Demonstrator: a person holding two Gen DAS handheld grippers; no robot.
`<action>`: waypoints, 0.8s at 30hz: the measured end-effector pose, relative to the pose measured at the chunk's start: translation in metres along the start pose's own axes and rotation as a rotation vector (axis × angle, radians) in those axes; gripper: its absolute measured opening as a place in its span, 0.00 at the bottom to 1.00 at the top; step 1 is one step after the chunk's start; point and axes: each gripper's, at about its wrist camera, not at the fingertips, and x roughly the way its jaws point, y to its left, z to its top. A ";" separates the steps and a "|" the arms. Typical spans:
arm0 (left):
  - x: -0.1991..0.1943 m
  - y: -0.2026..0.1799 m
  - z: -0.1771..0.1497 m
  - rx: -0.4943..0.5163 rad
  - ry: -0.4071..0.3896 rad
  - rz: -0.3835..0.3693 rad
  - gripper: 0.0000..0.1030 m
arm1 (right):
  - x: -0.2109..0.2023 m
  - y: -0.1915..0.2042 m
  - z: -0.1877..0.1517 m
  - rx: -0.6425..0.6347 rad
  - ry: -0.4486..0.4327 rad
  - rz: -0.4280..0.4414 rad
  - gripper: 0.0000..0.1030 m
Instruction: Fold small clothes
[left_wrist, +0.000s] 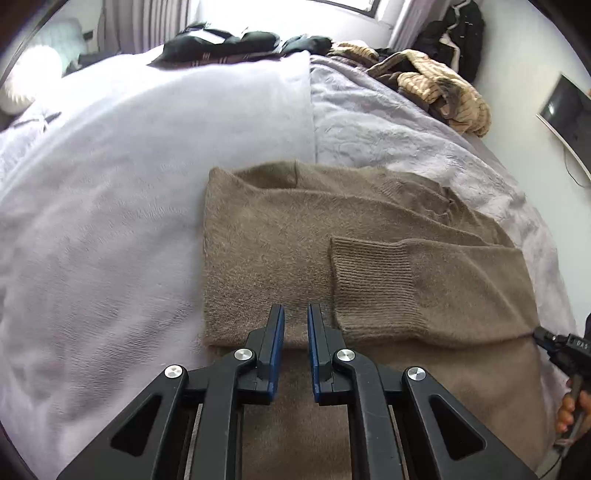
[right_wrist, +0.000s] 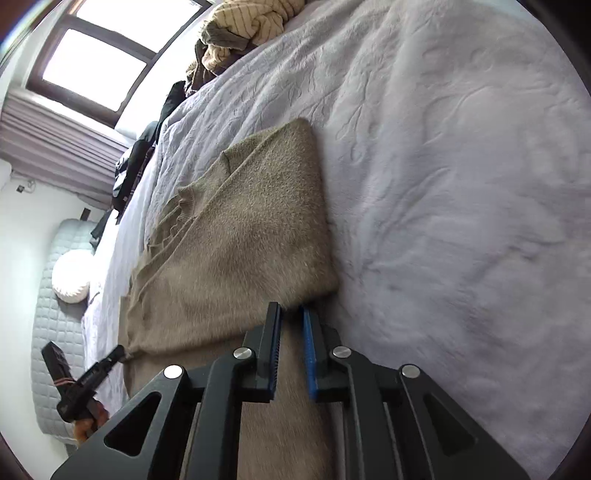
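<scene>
The bed (left_wrist: 92, 240) fills both views, covered in pale lilac: a smooth fleecy blanket lies wide and bare to the left of the work, and a leaf-embossed cover (left_wrist: 388, 140) runs in a narrower strip to the bed's right edge, beyond which is white wall. Far off, near the window, a heap of striped tan clothes (left_wrist: 436, 85) and some dark clothes (left_wrist: 221, 44) lie well apart from the work, so the ground around it is open on every side. The sweater (left_wrist: 277, 229), a fuzzy grey-brown knit, lies flat near the right side of the bed, its long axis running from the tools away toward the window with the collar at the far end. Its left side is a straight folded edge, and a crosswise fold edge runs just behind the tool tips. One sleeve is laid across the body from the right, its ribbed cuff (left_wrist: 373, 284) pointing left and ending near the middle. The left tool (left_wrist: 296, 308) points down over the near fold with its pads nearly together; whether they nip the fabric I cannot tell. The right tool (right_wrist: 291, 308) stands slightly spread at the sweater's near right corner, pinching nothing
</scene>
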 end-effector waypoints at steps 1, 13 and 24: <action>-0.004 -0.002 -0.001 0.007 -0.005 -0.008 0.13 | -0.007 -0.001 -0.001 -0.001 -0.016 -0.007 0.38; -0.005 -0.040 0.002 0.015 -0.011 -0.057 0.13 | 0.015 -0.012 0.020 0.111 -0.010 0.101 0.17; 0.029 -0.043 -0.008 0.049 0.055 0.004 0.13 | 0.017 -0.005 0.014 -0.040 -0.023 -0.050 0.18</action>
